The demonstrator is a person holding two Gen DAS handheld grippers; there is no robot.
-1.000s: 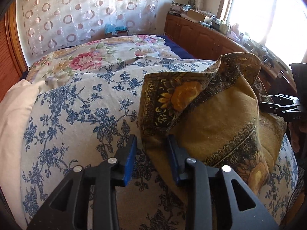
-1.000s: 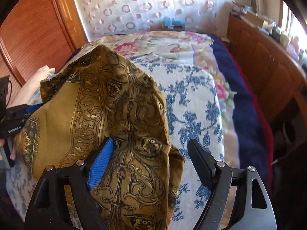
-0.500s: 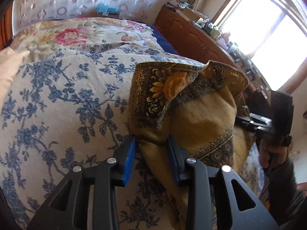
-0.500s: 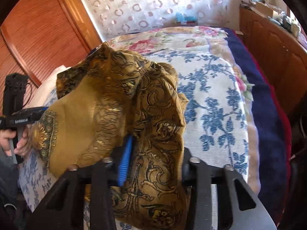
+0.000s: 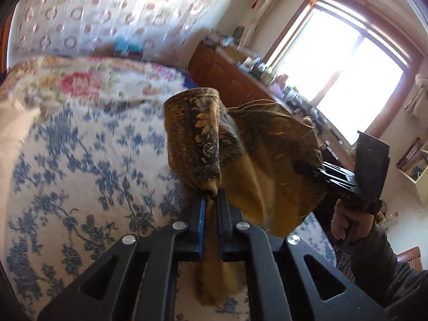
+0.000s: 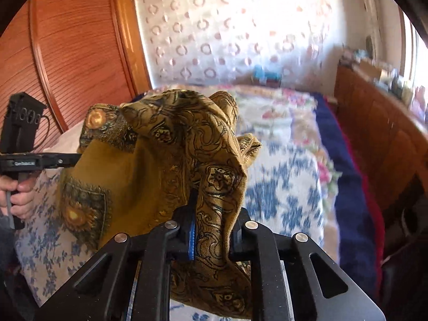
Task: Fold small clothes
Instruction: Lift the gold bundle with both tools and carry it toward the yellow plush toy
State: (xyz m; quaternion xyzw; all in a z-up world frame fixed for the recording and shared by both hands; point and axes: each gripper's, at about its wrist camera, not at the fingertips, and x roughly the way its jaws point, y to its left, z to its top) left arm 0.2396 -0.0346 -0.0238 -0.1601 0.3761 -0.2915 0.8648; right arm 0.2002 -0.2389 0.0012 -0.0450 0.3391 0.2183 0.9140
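Both tongs have the scarf [image 6: 160,165] now, and it hangs bunched between them above the bed [image 5: 80,174]. The left tongs [image 5: 211,200] are clamped tight on one gathered edge; the right tongs [image 6: 211,227] are closing on a thick wad of fabric. This looks like the pick-up and shake-out stage. Next call: draw the hands apart, pull it taut, then lay it flat.

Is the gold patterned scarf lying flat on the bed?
No, the gold patterned scarf hangs bunched above the blue-flowered bedspread, pinched in both tongs.
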